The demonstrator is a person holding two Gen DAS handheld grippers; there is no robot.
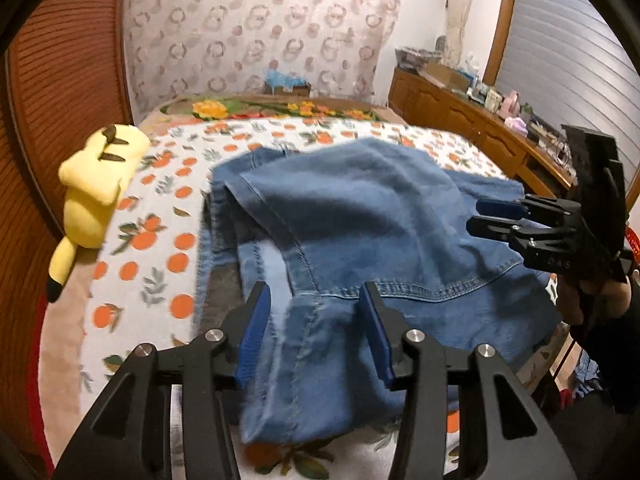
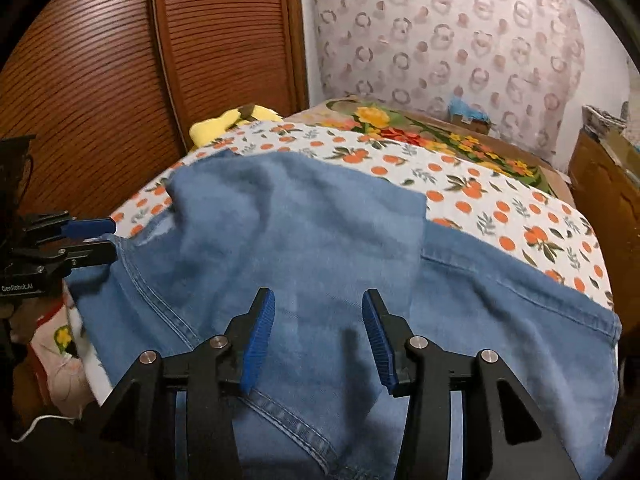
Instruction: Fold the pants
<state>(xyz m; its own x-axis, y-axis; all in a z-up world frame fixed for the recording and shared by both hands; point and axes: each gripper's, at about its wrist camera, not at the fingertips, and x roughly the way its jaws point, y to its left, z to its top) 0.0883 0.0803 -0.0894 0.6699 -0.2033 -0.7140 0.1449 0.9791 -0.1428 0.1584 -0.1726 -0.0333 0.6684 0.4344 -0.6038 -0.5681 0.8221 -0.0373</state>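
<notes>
Blue pads (image 1: 256,336) of the left hand-held gripper (image 1: 316,336): parted, nothing pinched; denim lies below and between them, apparently untouched, though the frame is blurred there.

Right hand-held gripper (image 2: 318,336): likewise released, pads apart, hovering over the cloth with no fold caught. In the left view it shows at the right edge, side-on, in a person's hand (image 1: 600,300).

Pants (image 1: 372,232): blue denim, on the bed (image 1: 160,216), spread across the orange-print sheet. One fold looks already made: a leg panel lies doubled over the seat part, its hem edge towards the far side. Stitched yoke seam runs across the near portion. Near edge hangs towards the bed's front. Cloth is rumpled, not flat.

Plush toy (image 1: 92,196): yellow, at the bed's left edge, well apart from the pants. Not in the way.

Step in hand, as judged: both grips let go after laying a fold; next comes re-gripping for a further fold.

Handling notes:
- Choose grip points on the same edge, one towards each end, so the cloth lifts evenly.
- Bite through both layers at once; catching only the top panel would undo the fold.
- Denim is heavy and stiff; take a deep bite rather than a fingertip nip, or it may slip.
- Lift both ends together and carry them over level, then lay down before releasing.
- Smooth the raised ridge near the middle first, since a lump there will skew the next crease.
</notes>
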